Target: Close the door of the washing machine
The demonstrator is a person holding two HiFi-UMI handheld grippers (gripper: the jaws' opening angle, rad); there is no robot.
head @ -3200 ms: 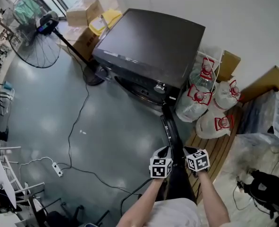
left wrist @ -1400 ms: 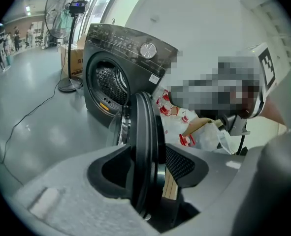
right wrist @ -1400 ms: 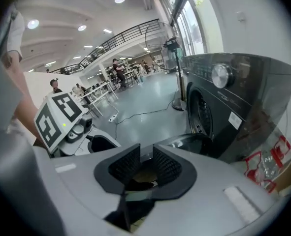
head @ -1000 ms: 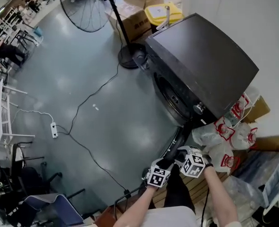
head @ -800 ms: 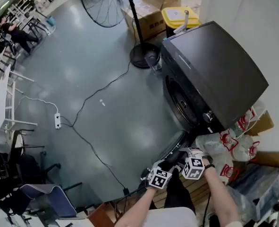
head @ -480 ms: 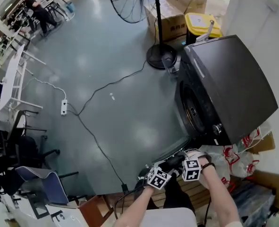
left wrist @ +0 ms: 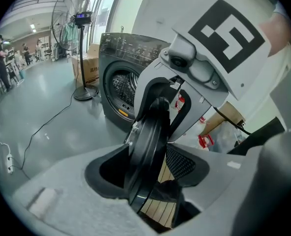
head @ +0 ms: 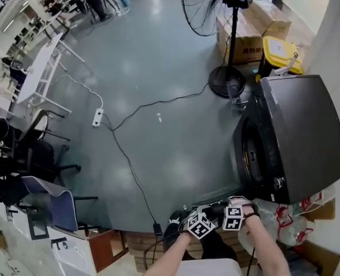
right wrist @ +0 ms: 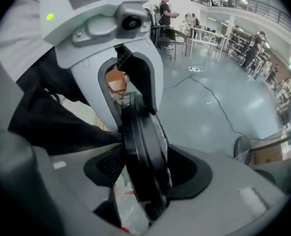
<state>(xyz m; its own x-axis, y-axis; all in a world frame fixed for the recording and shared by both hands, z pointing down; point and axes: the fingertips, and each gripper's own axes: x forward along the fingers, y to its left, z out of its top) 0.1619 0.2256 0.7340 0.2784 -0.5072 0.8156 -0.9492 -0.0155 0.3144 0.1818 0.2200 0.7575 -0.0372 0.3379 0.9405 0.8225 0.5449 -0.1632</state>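
The round, glossy black door (left wrist: 149, 132) stands swung open, edge-on, off the boxy dark grey front-loading washing machine (head: 299, 137). The left hand-held gripper (left wrist: 152, 168) straddles its rim, jaws wide and not pressing. So does the right hand-held gripper (right wrist: 145, 171), whose jaws have just been opening. A thin black cable (head: 129, 165) trails over the smooth, shiny grey-blue floor (head: 158, 102).

No legible text anywhere
Dark print on the box (head: 249, 48) at one o'clock and red labels on the bags (head: 287, 229) at five o'clock are too small to read.
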